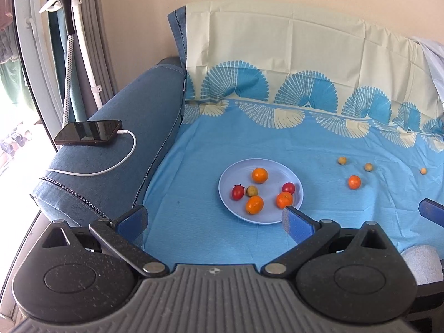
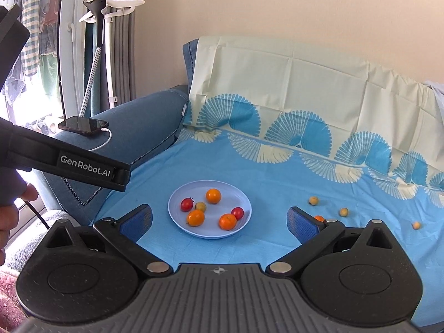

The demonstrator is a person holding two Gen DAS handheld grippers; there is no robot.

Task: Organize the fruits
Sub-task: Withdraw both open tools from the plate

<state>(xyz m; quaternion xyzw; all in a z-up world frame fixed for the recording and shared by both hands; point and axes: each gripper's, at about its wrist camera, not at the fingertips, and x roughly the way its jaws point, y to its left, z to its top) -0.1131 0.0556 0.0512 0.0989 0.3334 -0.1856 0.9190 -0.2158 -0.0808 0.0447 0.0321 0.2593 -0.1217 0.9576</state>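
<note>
Gathering fruit, we already have three oranges, two tomatoes and a small one on the plate (image 1: 236,166), mid-sofa on the sheet (image 1: 194,144). Toward the right edge, one orange (image 1: 354,181) and three small fruits (image 1: 368,167) lie loose. Our left tool (image 1: 215,216) and right tool (image 2: 220,220) hover near the front edge, spread and empty.

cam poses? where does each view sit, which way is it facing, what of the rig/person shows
Left wrist: on the left gripper, looking forward and down over the blue sheet at the plate; own open fingers frame the bottom, a right finger pokes in at the right edge.
Right wrist: on the right gripper, facing the same way from further right; own open fingers below, the left gripper's body and a hand at left.
Shared: plate, sheet, phone on the armrest, loose fruit right of the plate.
</note>
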